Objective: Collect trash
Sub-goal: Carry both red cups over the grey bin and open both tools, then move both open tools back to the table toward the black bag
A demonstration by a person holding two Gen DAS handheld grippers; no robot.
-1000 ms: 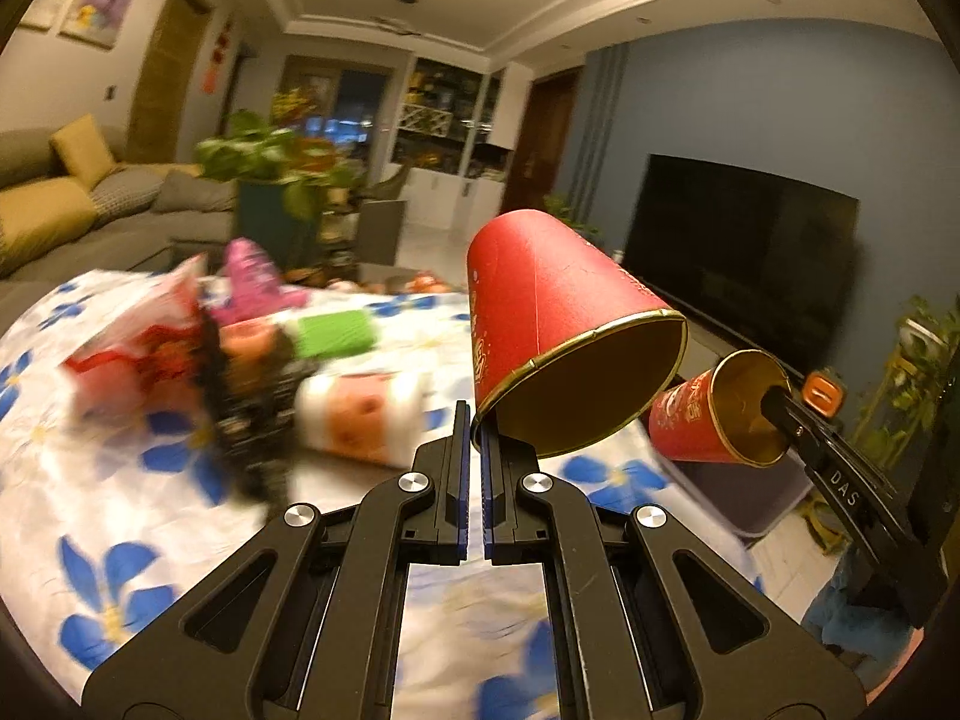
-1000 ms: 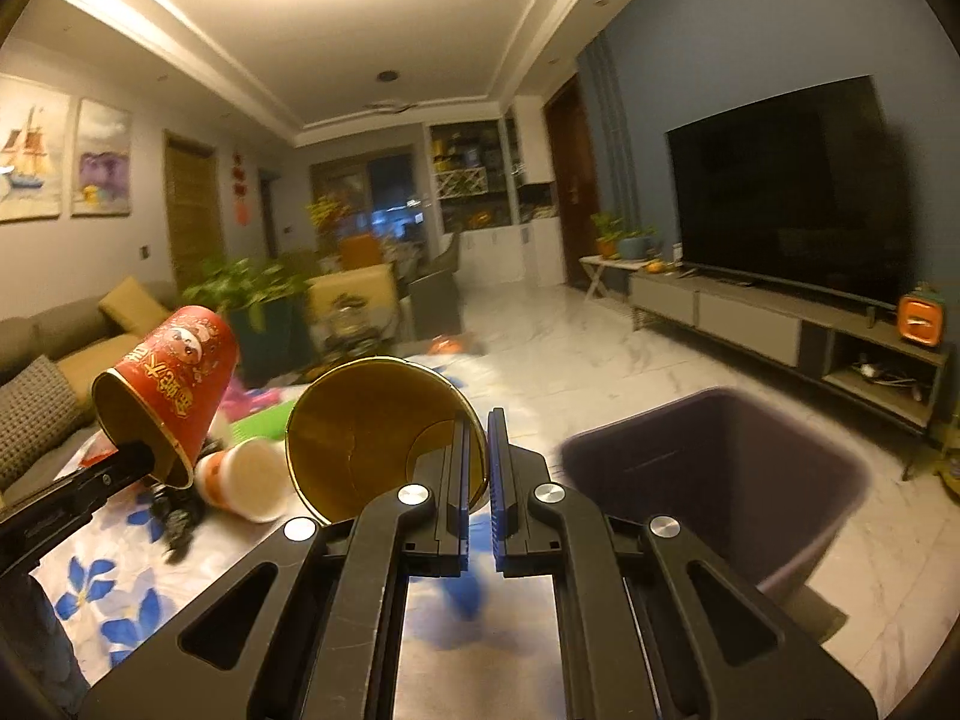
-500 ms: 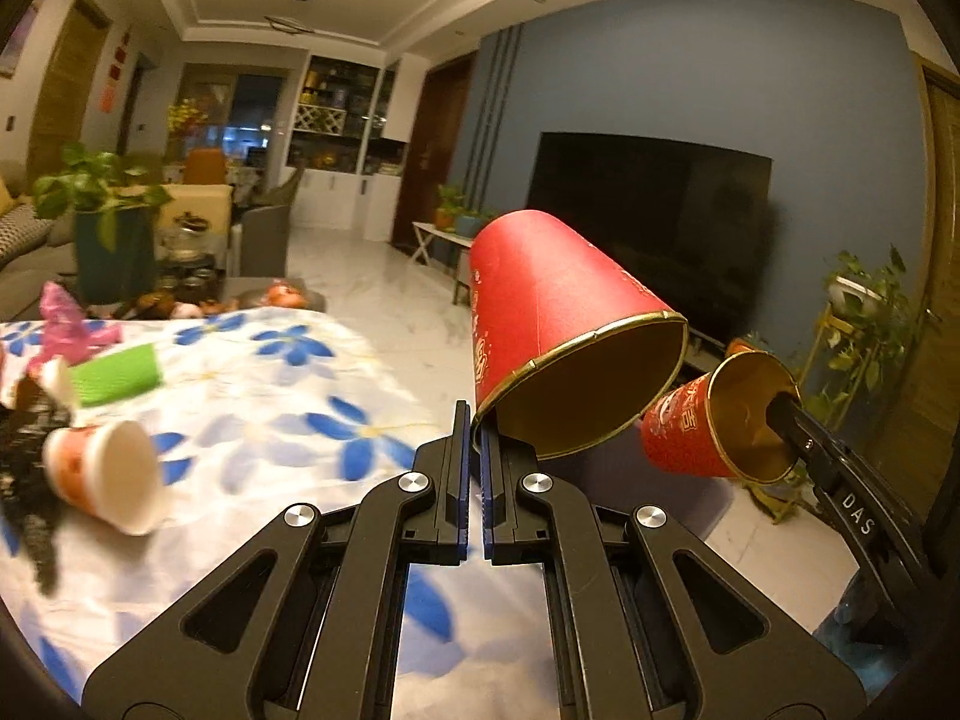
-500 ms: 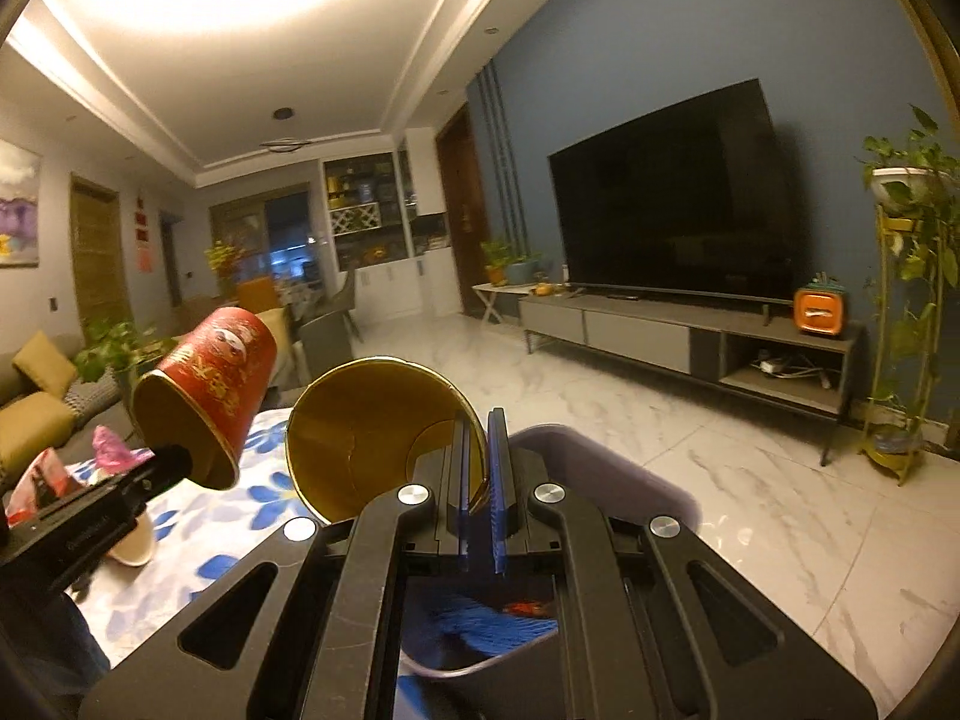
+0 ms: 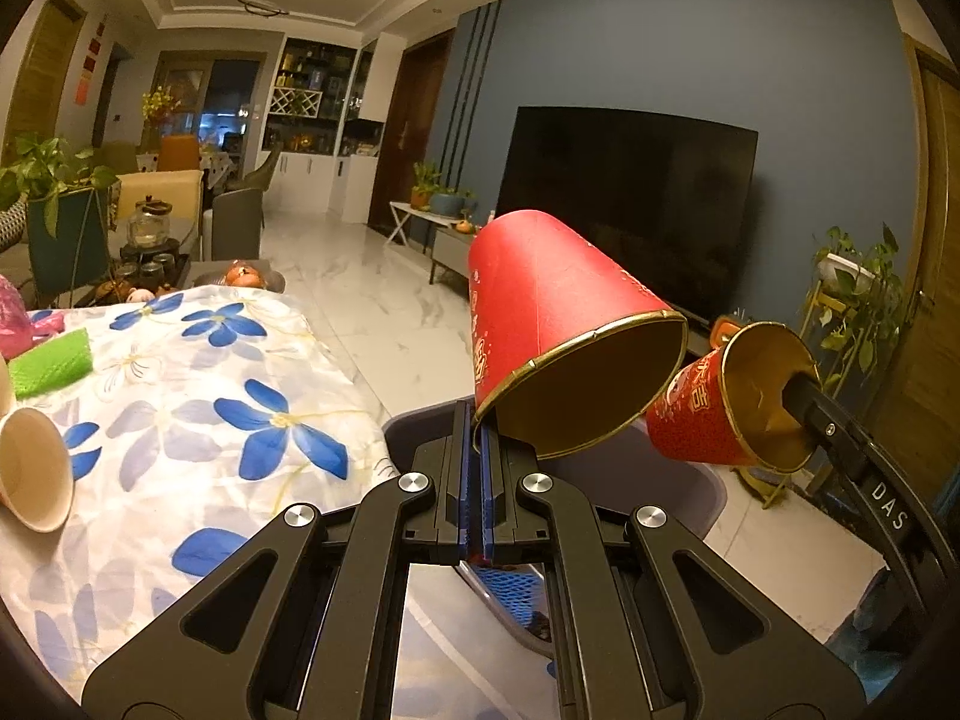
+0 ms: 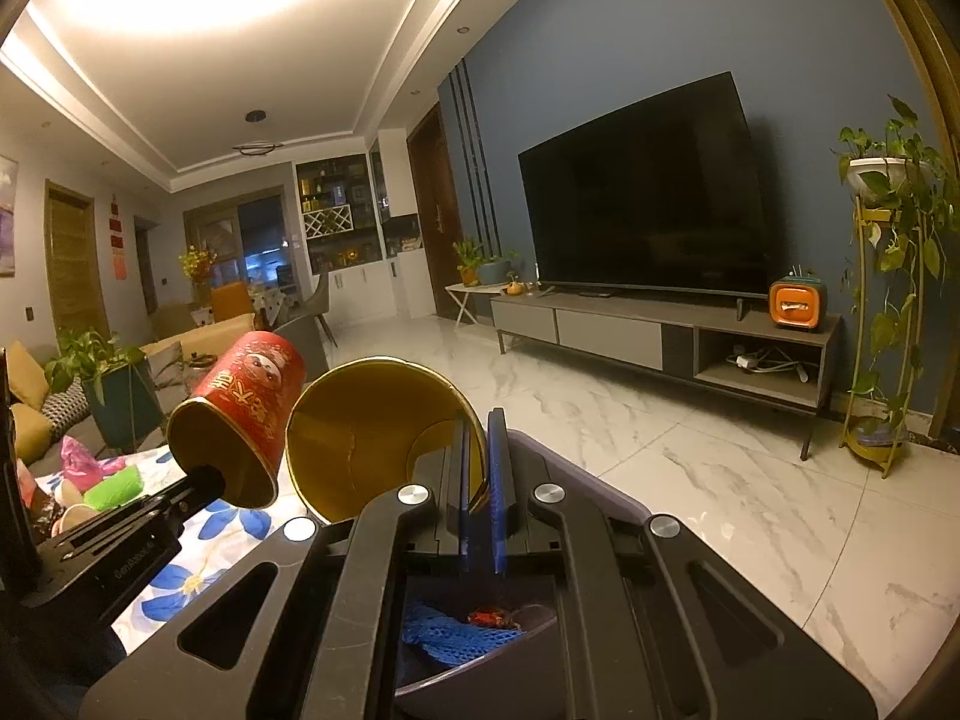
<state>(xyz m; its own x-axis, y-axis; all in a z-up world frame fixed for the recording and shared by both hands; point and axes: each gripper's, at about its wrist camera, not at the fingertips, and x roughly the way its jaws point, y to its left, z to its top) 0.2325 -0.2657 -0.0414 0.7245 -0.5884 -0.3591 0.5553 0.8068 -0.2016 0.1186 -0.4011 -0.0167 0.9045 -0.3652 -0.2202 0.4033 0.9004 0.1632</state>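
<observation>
Both grippers have swung off the desk [image 5: 180, 372] and now hang over the bin [image 6: 576, 474]. The left gripper [image 5: 478, 438] pinches one red cup [image 5: 558, 330]; the right gripper [image 6: 480, 462] pinches the other cup [image 6: 372, 432]. Release looks next.

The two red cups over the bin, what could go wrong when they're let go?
Each gripper pinches only its cup's rim, so the left cup and right cup hang tilted and could tumble wide. The left cup sits near the purple bin edge beside the table, so it might bounce out.
</observation>
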